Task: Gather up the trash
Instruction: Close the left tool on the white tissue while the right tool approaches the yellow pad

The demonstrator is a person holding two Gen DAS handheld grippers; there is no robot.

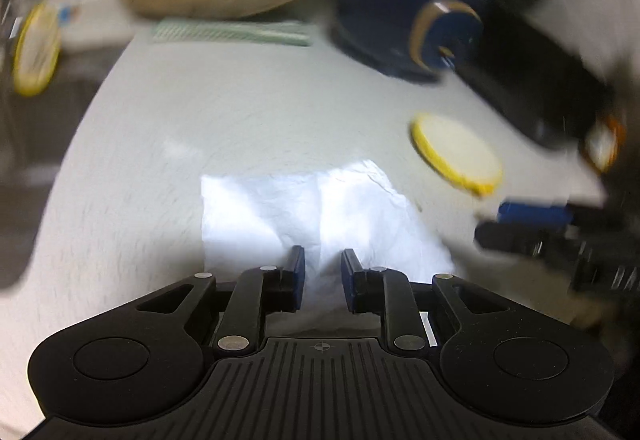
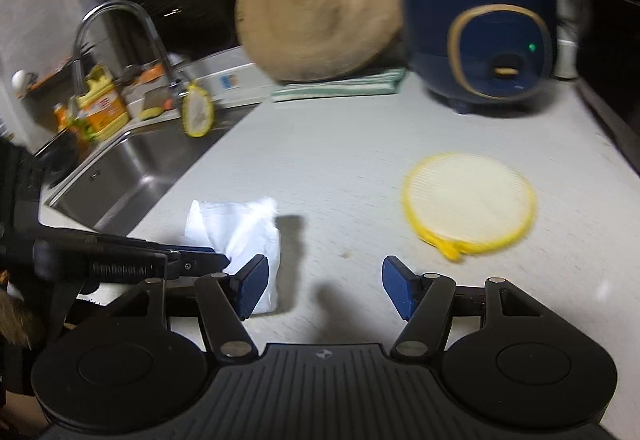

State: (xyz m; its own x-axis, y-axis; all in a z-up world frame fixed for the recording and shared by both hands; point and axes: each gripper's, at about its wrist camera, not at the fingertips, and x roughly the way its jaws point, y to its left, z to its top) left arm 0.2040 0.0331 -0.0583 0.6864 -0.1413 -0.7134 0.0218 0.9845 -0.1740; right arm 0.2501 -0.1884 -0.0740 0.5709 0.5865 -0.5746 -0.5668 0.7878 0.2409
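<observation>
A crumpled white tissue (image 1: 320, 207) lies on the pale counter (image 1: 240, 111) and runs in between the blue pads of my left gripper (image 1: 323, 272), which is shut on its near edge. In the right wrist view the left gripper (image 2: 218, 260) reaches in from the left and the tissue (image 2: 236, 228) stands up from its tip, casting a shadow. My right gripper (image 2: 324, 282) hovers just right of the tissue, open, with bare counter between its fingers. One of its blue fingers (image 1: 532, 213) shows at the right edge of the left wrist view.
A round yellow-rimmed mesh pad (image 2: 468, 199) lies on the counter to the right. Behind stand a dark blue rice cooker (image 2: 480, 35), a round wooden board (image 2: 320, 11) on a green striped cloth (image 2: 340, 87). A steel sink (image 2: 120, 175) with a tap (image 2: 120, 19) is on the left.
</observation>
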